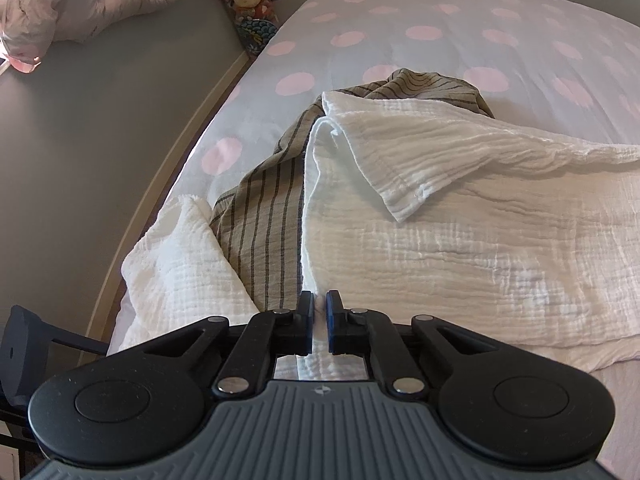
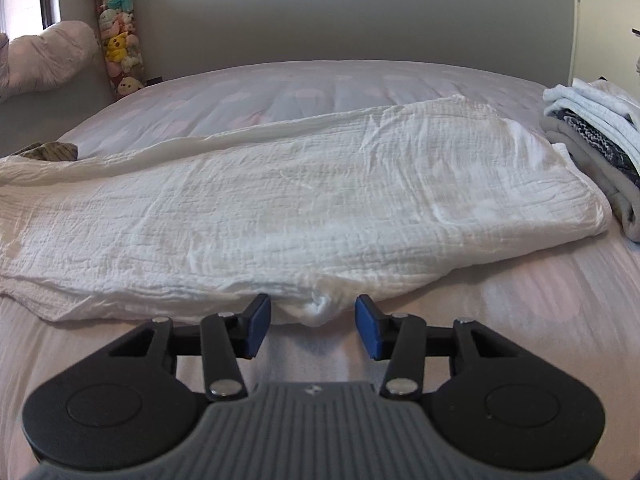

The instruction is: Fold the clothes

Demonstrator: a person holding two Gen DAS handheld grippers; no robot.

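White crinkled cloth [image 2: 304, 200] lies on bed [image 2: 520, 300], long axis crosswise to both tongs; left gripper [image 1: 319, 322] pinches its near edge, right gripper [image 2: 313, 328] spread, straddling a bunched near corner

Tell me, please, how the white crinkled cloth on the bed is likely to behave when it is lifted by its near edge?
The white cloth will probably droop limply: it lies in soft folds with a flopped-over corner. It looks thin and light. Its crinkled weave should resist slipping from the left gripper, shut on its edge; the right gripper is open.
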